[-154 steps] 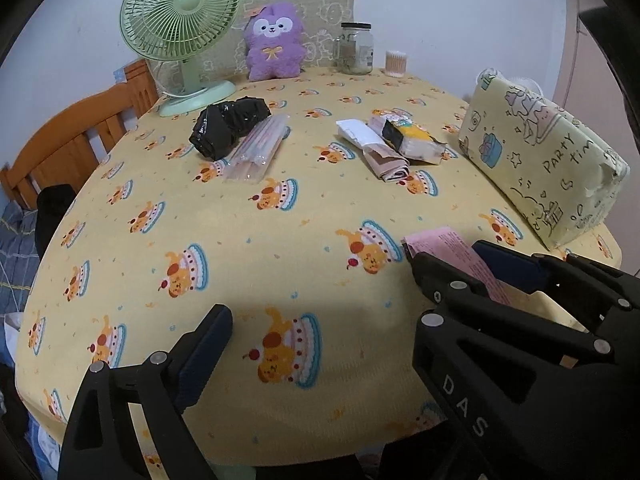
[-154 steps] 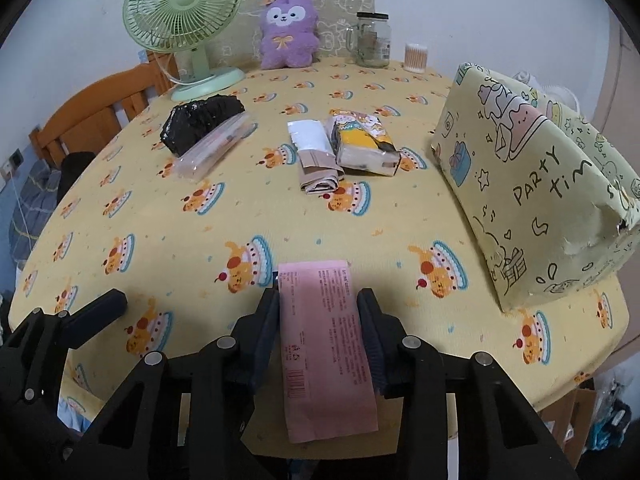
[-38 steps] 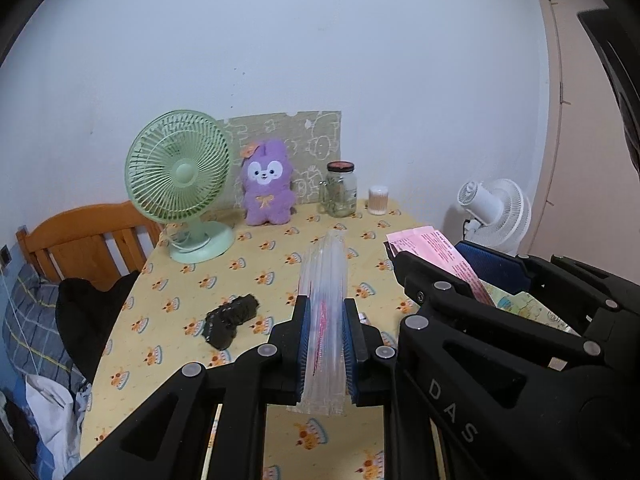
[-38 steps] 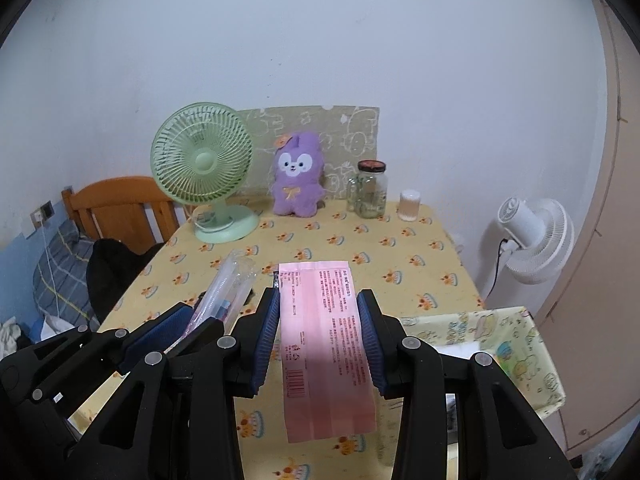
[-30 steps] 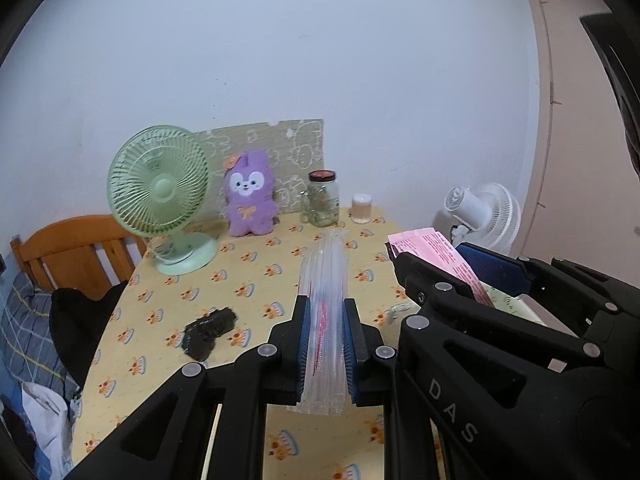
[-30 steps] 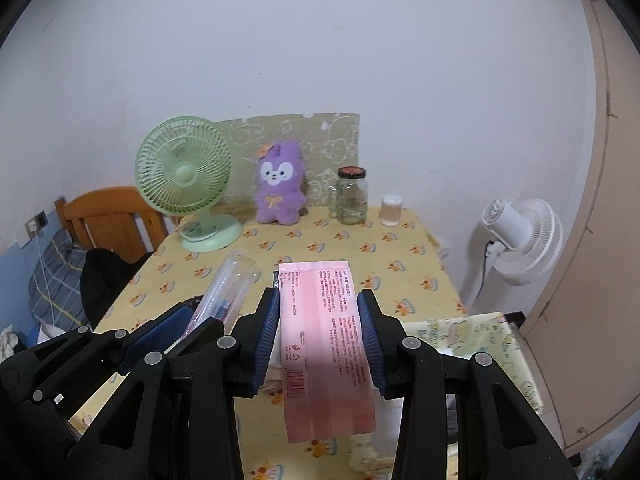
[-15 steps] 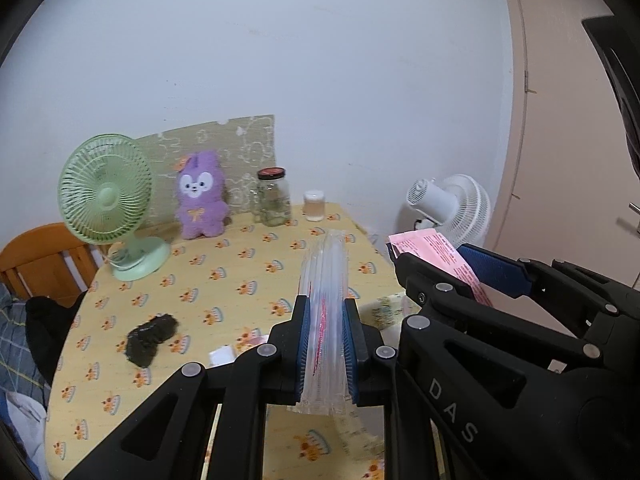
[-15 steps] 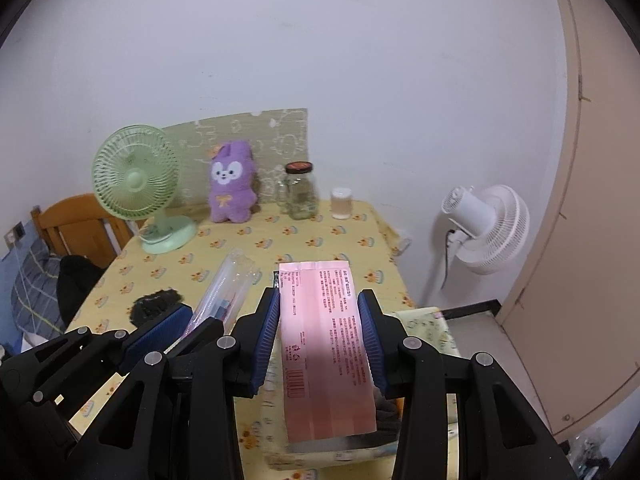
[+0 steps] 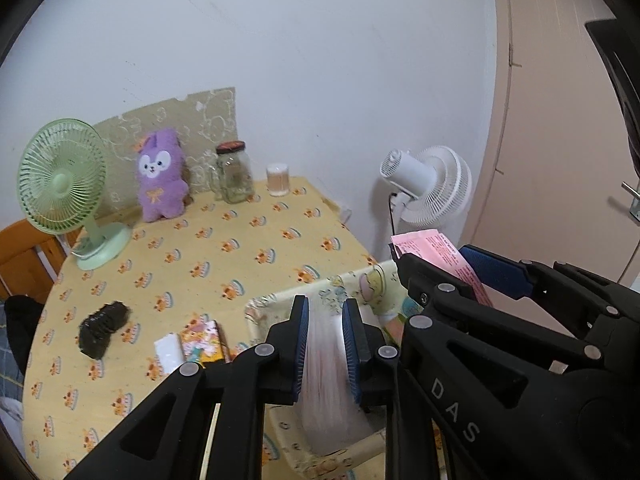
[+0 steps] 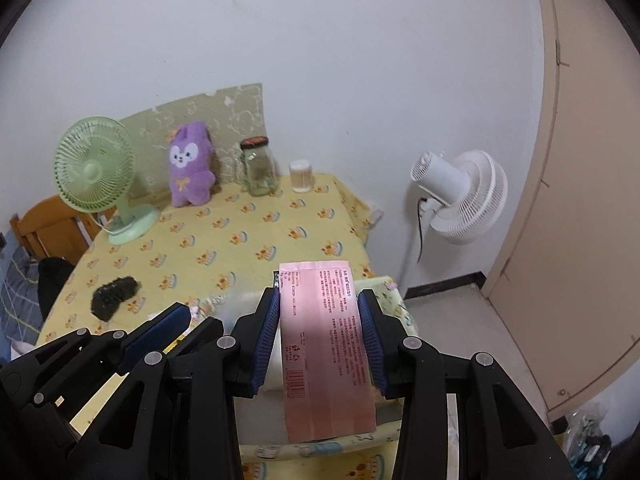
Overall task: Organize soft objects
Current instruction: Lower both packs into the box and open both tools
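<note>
Since the frame half a second back, both claws have swung right and dipped, so the open box (image 9: pixel 272 304) that sat at the edge of view is now directly under my tips, and the green fan (image 9: pixel 60 184) and plush (image 9: pixel 160 176) have slid off to the left.

Working left to right: the black bundle (image 9: pixel 102 330) and the small packets (image 9: pixel 200 342) lie on the table (image 9: pixel 240 240), left of the box and well clear of me. My left claw (image 9: pixel 325 344) is clamped on the clear sleeve (image 9: pixel 326 392), whose long axis runs along the fingers, its lower end hanging inside the box mouth. Just right of it, my right claw (image 10: pixel 318 340) is clamped on the pink packet (image 10: pixel 326 344), long axis also along the fingers, its far end poking out past the tips toward the table.

What the drop turns on: the box lies below and slightly ahead of both claws. In my judgement the left load is nearer in, already over the opening, while the pink packet sits over the box's right side near the rim (image 10: pixel 384 284).
</note>
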A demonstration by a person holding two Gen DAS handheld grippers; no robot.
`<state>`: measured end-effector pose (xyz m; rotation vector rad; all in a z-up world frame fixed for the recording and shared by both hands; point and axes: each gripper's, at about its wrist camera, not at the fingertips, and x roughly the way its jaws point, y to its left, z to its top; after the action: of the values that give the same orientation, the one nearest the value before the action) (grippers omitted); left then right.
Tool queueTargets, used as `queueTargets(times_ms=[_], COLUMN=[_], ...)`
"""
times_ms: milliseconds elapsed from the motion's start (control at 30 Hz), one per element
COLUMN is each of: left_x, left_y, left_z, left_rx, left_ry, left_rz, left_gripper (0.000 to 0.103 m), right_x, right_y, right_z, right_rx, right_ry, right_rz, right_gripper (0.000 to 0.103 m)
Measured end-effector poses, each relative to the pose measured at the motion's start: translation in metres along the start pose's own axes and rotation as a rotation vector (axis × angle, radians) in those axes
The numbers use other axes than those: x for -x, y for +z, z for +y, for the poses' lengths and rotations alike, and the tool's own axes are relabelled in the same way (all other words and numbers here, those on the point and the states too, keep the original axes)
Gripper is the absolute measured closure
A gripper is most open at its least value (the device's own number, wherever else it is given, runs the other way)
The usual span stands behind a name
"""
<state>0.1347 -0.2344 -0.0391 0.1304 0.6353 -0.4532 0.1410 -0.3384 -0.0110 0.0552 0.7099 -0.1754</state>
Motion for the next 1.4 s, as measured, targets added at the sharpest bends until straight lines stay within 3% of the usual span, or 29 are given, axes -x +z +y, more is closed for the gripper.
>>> queueTargets(times_ms=[300,567,733,800,867,933,1033,1400], left_x=[-0.026,-0.044,-0.053,-0.054,-0.055,-0.056,-0.057,-0.054], left_y=[-0.012,-0.023,-0.031,-0.032,-0.033,-0.034,-0.035,-0.036], left_z=[-0.012,-0.013,-0.009,-0.010,-0.011,-0.012,-0.011,-0.009], left_rx=[-0.001,-0.013,-0.014,-0.025,-0.038,-0.047,-0.045,-0.059], left_ry=[-0.022,-0.006,-0.017,-0.006,0.003,0.005,0.010,0.005], left_rz=[0.058,0.106,0.139,0.144,0.146,0.154,0.160,0.167], left_gripper=[0.087,0.069,0.068,0.066,0.061,0.058,0.045,0.043], right_x=[-0.024,-0.044,-0.054,-0.055,-0.058,-0.061,-0.062,-0.058], right_y=[-0.016,-0.029,-0.036,-0.038,-0.040,-0.042,-0.043,-0.048], right_z=[-0.019,-0.024,-0.019,-0.020,-0.022,-0.024,-0.023,-0.026], right_rx=[-0.027,-0.037,-0.012,-0.021,-0.050,-0.069,-0.068,-0.110], right_ry=[-0.022,-0.019,-0.011,-0.010,-0.008,-0.002,-0.018,-0.047], right_rz=[0.060,0.104,0.140,0.138,0.149,0.161,0.173,0.171], right_gripper=[0.059,0.059,0.058,0.056,0.042,0.034,0.032,0.023])
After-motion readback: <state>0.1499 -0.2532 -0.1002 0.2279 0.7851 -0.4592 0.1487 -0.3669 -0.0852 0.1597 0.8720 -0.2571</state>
